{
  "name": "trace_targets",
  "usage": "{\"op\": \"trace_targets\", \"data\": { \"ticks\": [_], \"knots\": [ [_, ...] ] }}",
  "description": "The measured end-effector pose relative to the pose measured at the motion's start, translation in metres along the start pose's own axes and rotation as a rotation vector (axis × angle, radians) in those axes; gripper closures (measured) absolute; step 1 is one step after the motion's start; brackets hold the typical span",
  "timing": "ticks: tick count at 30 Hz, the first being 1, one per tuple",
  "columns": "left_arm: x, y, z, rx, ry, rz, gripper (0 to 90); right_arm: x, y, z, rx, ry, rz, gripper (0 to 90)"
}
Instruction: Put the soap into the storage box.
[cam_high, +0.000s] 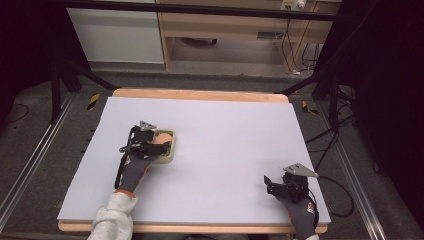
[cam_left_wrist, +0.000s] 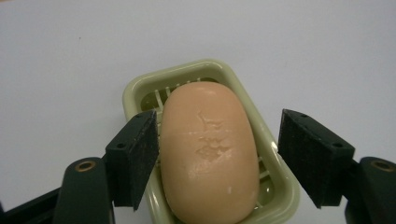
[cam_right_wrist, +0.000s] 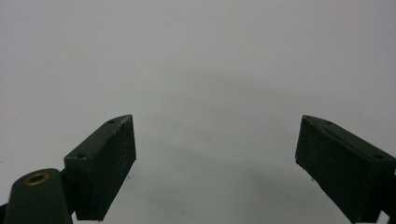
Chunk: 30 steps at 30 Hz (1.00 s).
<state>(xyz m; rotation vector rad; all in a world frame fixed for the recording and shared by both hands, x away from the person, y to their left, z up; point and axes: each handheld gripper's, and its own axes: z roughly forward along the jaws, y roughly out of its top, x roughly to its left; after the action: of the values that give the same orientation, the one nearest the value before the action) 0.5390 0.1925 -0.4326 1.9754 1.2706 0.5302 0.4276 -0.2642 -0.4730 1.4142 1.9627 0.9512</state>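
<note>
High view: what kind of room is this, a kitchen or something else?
Probably a lab or recording studio, not a kitchen: the table wears a plain white sheet, black stand legs straddle it, cables trail on the floor, and dark curtains flank it.

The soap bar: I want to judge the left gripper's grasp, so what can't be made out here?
- Soap bar, left gripper view: near end cut off by the bottom edge.
- Soap dish: floor hidden under the soap.
- High view: left gripper covers most of both, too small for contact.
</note>
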Motion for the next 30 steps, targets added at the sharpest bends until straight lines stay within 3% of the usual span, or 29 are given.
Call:
{"op": "trace_targets", "data": {
  "ticks": [9, 16, 25, 30],
  "knots": [
    [-0.008, -0.002, -0.022, -0.054, -0.045, 0.025, 27.8, -0.001, 0.000, -0.001, -0.001, -0.007, 0.011, 12.4],
    [-0.009, -0.013, -0.036, -0.065, -0.056, 0.040, 27.7, -0.004, -0.001, -0.001, -0.002, -0.017, 0.023, 11.5],
    [-0.005, -0.035, -0.050, -0.092, -0.032, 0.030, 27.3, -0.007, -0.002, -0.002, -0.006, -0.039, 0.037, 10.2],
    [0.004, -0.056, -0.061, -0.119, -0.011, 0.016, 27.0, -0.009, -0.002, -0.002, -0.006, -0.046, 0.047, 10.0]
  ]
}}
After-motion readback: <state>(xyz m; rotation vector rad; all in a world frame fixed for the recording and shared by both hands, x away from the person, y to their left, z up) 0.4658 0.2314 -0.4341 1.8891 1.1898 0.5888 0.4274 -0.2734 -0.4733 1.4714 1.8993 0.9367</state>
